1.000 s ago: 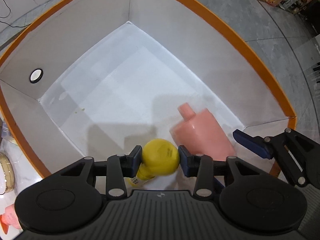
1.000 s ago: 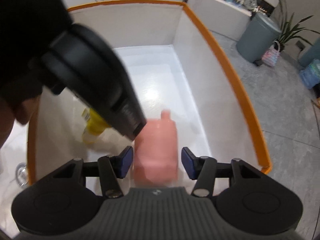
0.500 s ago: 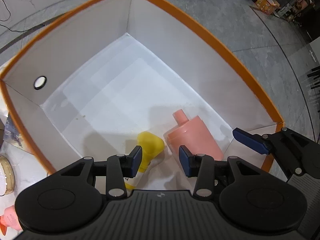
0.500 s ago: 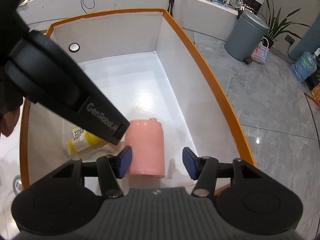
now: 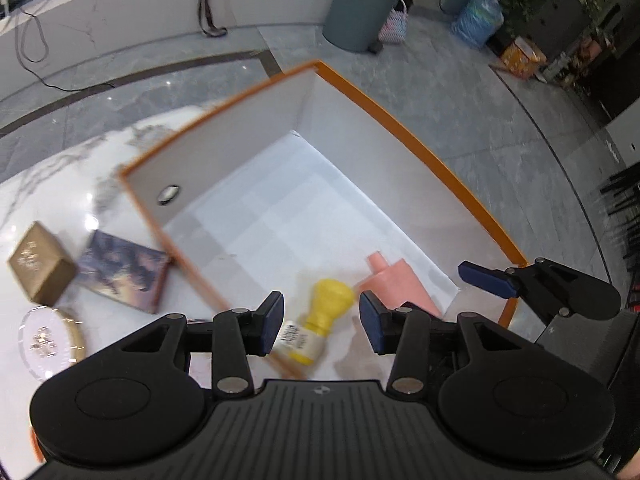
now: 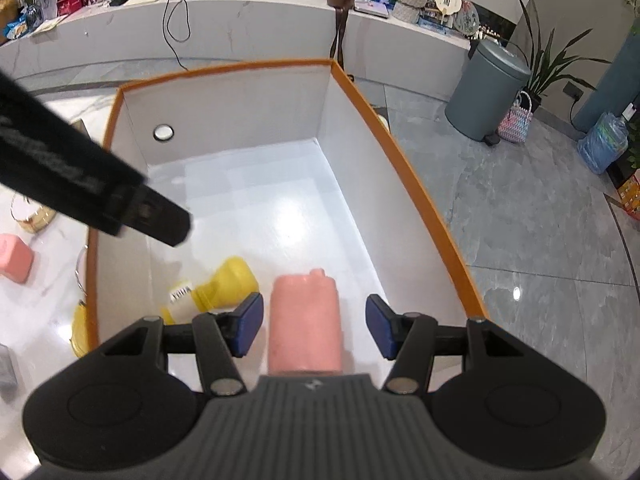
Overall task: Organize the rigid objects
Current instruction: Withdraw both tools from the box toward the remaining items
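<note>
A white box with an orange rim (image 5: 380, 168) stands on the marble table. A yellow bottle (image 5: 328, 304) and a pink bottle (image 5: 394, 280) lie side by side on its floor at the near end. My left gripper (image 5: 320, 324) hovers above the yellow bottle with its jaws opening and the pads not touching it. My right gripper (image 6: 316, 324) is open above the pink bottle (image 6: 306, 312), with clear gaps on both sides. The yellow bottle (image 6: 228, 284) lies to its left. The left gripper's black body (image 6: 100, 196) crosses the right wrist view.
Outside the box on the table lie a brown carton (image 5: 40, 268), a flat book-like box (image 5: 124, 270), a round gold-rimmed tin (image 5: 48, 344) and a pink block (image 6: 14, 258). A grey bin (image 5: 360, 4) stands on the floor beyond.
My left gripper let go of the yellow bottle, which now lies on the box floor, and rose well above the box. The right gripper rose a little over the pink bottle.
</note>
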A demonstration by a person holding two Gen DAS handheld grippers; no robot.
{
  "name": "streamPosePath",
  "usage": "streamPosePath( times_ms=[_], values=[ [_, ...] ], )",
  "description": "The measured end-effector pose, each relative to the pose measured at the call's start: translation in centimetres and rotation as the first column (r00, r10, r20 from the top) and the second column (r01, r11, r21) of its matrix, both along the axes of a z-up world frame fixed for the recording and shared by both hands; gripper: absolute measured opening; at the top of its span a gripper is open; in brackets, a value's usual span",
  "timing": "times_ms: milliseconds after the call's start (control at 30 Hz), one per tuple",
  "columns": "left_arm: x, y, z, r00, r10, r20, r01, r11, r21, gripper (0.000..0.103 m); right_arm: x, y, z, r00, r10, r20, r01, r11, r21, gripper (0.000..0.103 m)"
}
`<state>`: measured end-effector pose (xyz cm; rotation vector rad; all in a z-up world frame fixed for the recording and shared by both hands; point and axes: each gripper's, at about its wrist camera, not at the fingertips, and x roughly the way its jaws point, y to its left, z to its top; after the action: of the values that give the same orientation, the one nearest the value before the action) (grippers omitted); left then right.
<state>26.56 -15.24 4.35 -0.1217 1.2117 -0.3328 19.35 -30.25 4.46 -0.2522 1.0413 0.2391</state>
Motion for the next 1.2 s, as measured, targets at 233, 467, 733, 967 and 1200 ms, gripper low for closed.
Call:
streamPosePath(
  times_ms=[233, 467, 733, 967, 1200],
  values=[
    [-1.8, 5.2, 1.6, 0.996, 0.07, 0.046, -0.071, 0.997, 0.02, 0.054, -0.3, 2.7, 2.2, 0.998, 0.0, 0.059, -0.002, 1.0, 0.031, 0.062],
    [-3.5, 10.9, 1.2, 0.986, 0.158, 0.05, -0.159, 0.987, 0.023, 0.055, -0.9, 5.7, 3.8, 0.993, 0.047, 0.105, -0.054, 0.996, 0.066, 0.062],
    [-6.1, 15.6, -1.1, 0.981, 0.176, 0.08, -0.181, 0.982, 0.054, 0.058, -2.1, 9.5, 4.3, 0.984, 0.126, 0.123, -0.133, 0.99, 0.052, 0.062],
    [-8.5, 18.3, -3.7, 0.986, 0.134, 0.094, -0.144, 0.983, 0.112, 0.058, -2.7, 12.8, 4.2, 0.964, 0.226, 0.139, -0.231, 0.973, 0.024, 0.062],
    [-10.7, 17.6, -4.8, 0.974, -0.098, 0.202, 0.052, 0.974, 0.22, 0.07, -2.7, 15.5, 3.6, 0.954, 0.273, 0.125, -0.276, 0.961, 0.002, 0.063]
  ],
)
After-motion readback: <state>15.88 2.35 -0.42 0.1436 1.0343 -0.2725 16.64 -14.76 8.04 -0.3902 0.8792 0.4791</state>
